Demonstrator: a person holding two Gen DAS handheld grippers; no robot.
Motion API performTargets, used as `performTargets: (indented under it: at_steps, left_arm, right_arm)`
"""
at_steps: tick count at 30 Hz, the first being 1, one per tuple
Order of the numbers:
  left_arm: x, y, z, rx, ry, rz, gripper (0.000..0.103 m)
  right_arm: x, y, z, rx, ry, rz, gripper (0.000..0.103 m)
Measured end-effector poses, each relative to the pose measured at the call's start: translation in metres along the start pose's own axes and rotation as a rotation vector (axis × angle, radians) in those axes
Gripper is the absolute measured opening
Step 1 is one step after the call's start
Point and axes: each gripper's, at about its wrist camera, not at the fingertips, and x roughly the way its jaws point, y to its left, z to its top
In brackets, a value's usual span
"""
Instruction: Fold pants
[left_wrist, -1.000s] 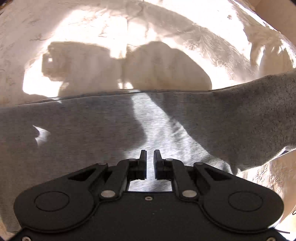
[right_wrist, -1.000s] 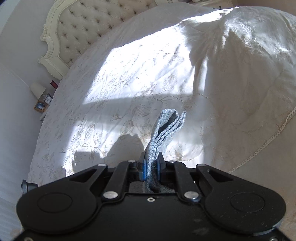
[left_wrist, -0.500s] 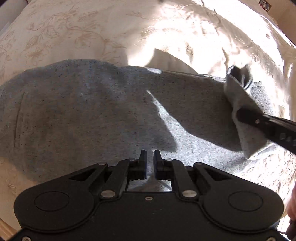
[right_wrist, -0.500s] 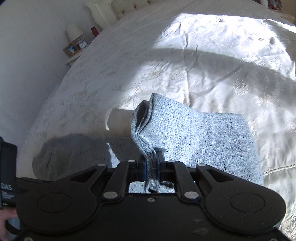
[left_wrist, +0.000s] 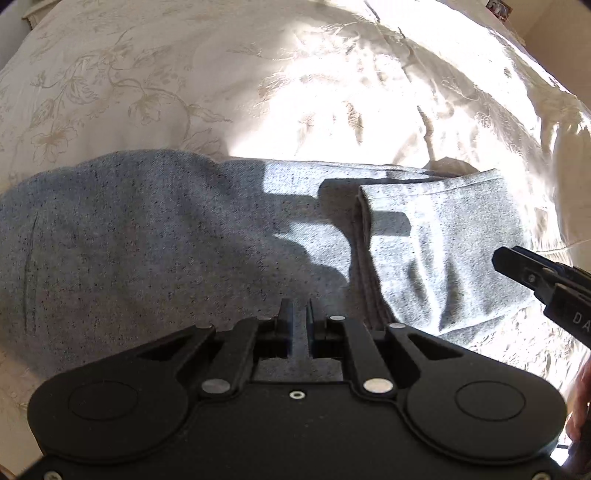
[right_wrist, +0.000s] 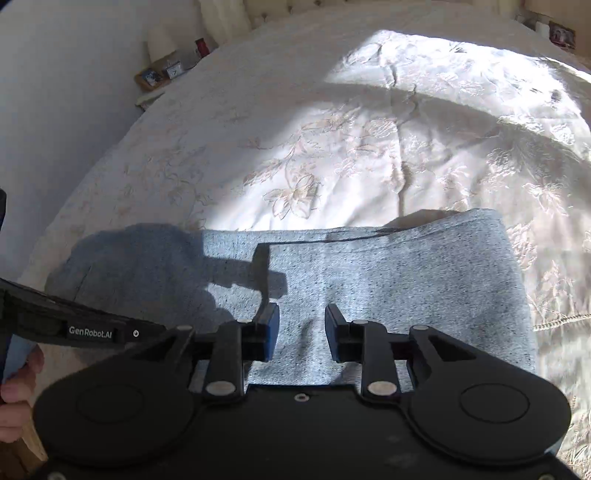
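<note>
right gripper lets go – the leg ends now lie over the pants

we have the grey sweatpants (right_wrist: 388, 280) lying across the embroidered white bedspread (right_wrist: 369, 147), and the fold is laid: the leg end is doubled back over the rest, its folded edge (left_wrist: 364, 254) showing as a ridge in the left wrist view.

our right gripper (right_wrist: 301, 330) has just been opening – its jaws now stand apart above the top layer, with no cloth between the blue pads (right_wrist: 271, 332). from the left camera we see that same gripper come in at the right border, just beside the doubled part.

our left gripper (left_wrist: 299, 321) has its jaws drawn nearly together. grey fabric shows through the narrow gap, but we cannot tell whether a fold is pinched there or only lies beneath.

we judge this to be the release at the end of one fold. the seat half on the left still lies uncovered and a little rumpled, so the next move probably calls for freeing the left jaws, smoothing the doubled layer and taking a fresh hold to bring one half over the other.
</note>
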Motion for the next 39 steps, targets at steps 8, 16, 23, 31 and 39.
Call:
performTargets:
  at_steps: [8, 16, 23, 31, 39]
  left_arm:
    - [0.021, -0.062, 0.027, 0.068, -0.016, 0.000, 0.016]
    - [0.054, -0.098, 0.050, 0.093, -0.016, 0.076, 0.016]
    - [0.107, -0.092, 0.071, 0.033, 0.036, 0.196, 0.017]
    - [0.085, -0.078, 0.060, -0.076, -0.003, 0.202, 0.017]
    - [0.030, -0.035, -0.002, -0.290, 0.006, 0.262, 0.017]
  right_arm:
    - [0.007, -0.095, -0.003, 0.125, 0.071, -0.176, 0.030]
    - [0.015, -0.138, -0.022, 0.135, 0.207, -0.184, 0.027]
    - [0.018, -0.129, 0.039, 0.030, 0.086, -0.080, 0.027]
    - [0.082, -0.120, 0.075, -0.049, 0.119, -0.065, 0.027]
    - [0.121, -0.131, 0.059, -0.071, 0.186, -0.137, 0.025]
